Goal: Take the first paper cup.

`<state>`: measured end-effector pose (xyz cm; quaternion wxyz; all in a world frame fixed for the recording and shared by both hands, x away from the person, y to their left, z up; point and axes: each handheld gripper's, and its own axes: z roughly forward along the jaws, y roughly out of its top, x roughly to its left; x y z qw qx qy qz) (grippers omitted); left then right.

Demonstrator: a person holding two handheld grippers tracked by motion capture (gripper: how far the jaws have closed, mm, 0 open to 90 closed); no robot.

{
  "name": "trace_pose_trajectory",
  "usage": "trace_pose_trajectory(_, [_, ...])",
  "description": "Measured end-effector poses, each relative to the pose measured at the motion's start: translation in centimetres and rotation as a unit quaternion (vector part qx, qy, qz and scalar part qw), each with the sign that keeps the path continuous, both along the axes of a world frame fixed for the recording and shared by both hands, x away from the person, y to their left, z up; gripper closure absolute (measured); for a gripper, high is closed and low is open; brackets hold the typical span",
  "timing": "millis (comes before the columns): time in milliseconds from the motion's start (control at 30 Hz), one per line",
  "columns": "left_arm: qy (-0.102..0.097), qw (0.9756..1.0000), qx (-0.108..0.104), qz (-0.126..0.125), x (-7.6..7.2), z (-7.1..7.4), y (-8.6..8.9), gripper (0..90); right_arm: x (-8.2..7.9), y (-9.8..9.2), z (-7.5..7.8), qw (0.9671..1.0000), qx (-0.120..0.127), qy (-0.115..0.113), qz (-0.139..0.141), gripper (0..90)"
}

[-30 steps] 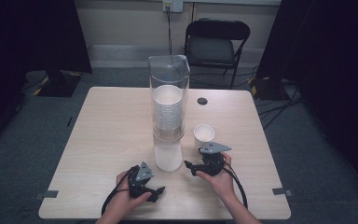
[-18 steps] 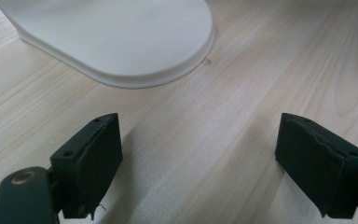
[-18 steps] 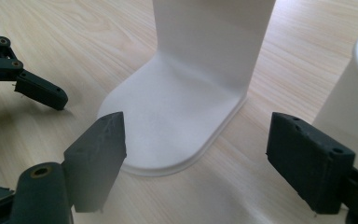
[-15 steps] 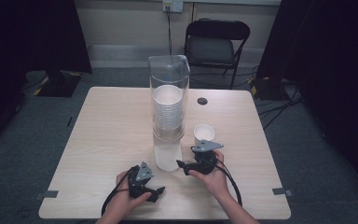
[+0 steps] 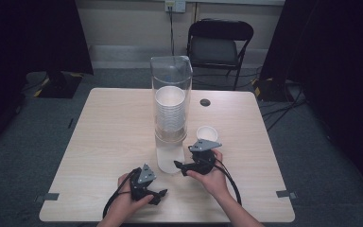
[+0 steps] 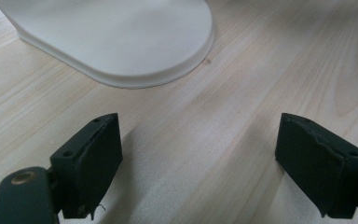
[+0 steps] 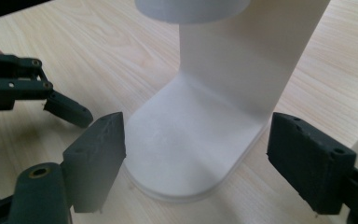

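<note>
White plastic forms the base of the cup dispenser [image 5: 170, 158], which stands at the centre of the high view on the light wooden table [image 5: 104, 137], its clear tube [image 5: 171, 85] rising above a stack of paper cups [image 5: 170, 113]. Just right of the dispenser a single paper cup [image 5: 207, 133] stands upright on the table. The right gripper [image 5: 178, 165], held in the person's right hand [image 5: 212, 177] in the lower centre of that view, points left toward the dispenser's base; in the right gripper view its jaws stand spread wide on either side of the rounded foot [image 7: 191, 154], pads clear of it and grasping nothing. The left gripper [image 5: 161, 194] sits low in the high view, left of the right one, near the table's front edge, in the person's left hand [image 5: 125, 203]. In the left gripper view its jaws are also released, wide apart over bare wood, with the foot's rounded edge [image 6: 121, 42] at the upper left of that frame.
</note>
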<state>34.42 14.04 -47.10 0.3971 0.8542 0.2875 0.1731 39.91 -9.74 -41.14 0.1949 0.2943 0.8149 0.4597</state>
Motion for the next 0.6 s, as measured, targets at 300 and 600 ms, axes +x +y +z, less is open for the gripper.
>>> trace_pose_trajectory(300, [0.000,1.0000,0.000,0.000,0.0,0.0,0.0,14.1,0.2,1.1,0.9,0.9999,0.004,-0.010,0.006,19.1])
trace_pose_trajectory(600, [-0.002,1.0000,0.003,-0.001,0.0,0.0,0.0,14.0,0.5,1.6,2.0,0.9991,0.031,-0.030,0.001,20.1])
